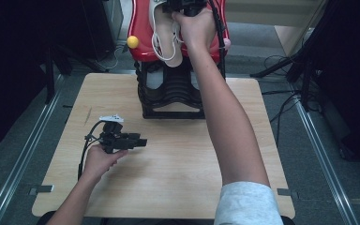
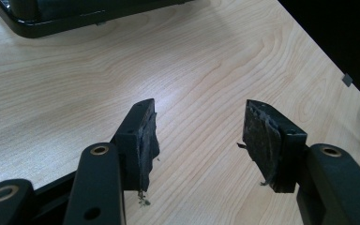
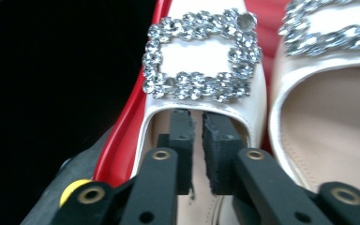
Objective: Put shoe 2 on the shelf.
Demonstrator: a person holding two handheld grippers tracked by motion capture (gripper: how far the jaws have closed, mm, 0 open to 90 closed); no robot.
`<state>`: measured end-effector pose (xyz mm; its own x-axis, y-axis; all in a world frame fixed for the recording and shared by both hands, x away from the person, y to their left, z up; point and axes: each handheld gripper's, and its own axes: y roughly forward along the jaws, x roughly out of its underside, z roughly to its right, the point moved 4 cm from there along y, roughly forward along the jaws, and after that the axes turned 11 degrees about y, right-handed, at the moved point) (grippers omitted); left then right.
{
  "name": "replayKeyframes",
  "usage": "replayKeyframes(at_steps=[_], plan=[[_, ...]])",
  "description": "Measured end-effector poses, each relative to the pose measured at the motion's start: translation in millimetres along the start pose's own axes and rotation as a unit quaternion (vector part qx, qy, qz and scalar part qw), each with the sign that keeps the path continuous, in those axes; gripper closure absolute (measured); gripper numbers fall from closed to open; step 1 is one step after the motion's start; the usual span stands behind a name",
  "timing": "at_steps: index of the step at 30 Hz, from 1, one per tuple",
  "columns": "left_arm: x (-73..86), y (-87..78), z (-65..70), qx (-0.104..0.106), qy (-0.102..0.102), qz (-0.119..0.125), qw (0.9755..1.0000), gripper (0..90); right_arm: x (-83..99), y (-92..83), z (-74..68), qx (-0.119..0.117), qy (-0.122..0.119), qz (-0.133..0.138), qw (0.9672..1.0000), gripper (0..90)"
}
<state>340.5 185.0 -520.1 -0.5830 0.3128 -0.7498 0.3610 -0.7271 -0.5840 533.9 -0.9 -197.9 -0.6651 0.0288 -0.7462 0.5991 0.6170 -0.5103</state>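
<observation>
Lying on the glossy red plastic stand [image 3: 122, 136], beside a matching second shoe [image 3: 328, 108]: a white satin flat shoe with a square crystal buckle [image 3: 206, 61]. Probably light, with a soft, slippery upper and an easily marked buckle; best pinched at the upper's edge below the buckle. Right gripper [image 3: 199, 117] parted only a crack inside the shoe's opening, pinching nothing. Left gripper [image 2: 199, 126] spread wide, empty, above the pale wooden table [image 2: 75, 93].

Shoes [image 1: 168, 33] on rack [image 1: 171, 89] at table [image 1: 178, 159] rear, left hand-held gripper [image 1: 140, 141] front-left
</observation>
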Motion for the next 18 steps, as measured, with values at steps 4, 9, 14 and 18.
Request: replayKeyframes(at_steps=[4,9,14,18], plan=[[0.2,0.4,-0.1,-0.001,0.0,-0.001,1.0,44.9,1.4,-0.2,-1.3,-0.003,-0.011,-0.003,0.9999,76.0],[0.1,0.3,-0.1,-0.001,0.0,-0.001,1.0,44.9,1.9,-1.0,-2.1,-0.008,-0.016,-0.009,0.9998,71.4],[0.1,0.2,-0.2,-0.001,0.0,-0.001,1.0,44.9,2.9,-4.5,-4.0,-0.015,-0.009,-0.008,0.9998,71.0],[0.1,1.4,0.9,-0.002,0.0,-0.001,1.0,44.9,6.7,-5.8,-7.7,-0.02,-0.014,-0.011,0.9996,70.7]])
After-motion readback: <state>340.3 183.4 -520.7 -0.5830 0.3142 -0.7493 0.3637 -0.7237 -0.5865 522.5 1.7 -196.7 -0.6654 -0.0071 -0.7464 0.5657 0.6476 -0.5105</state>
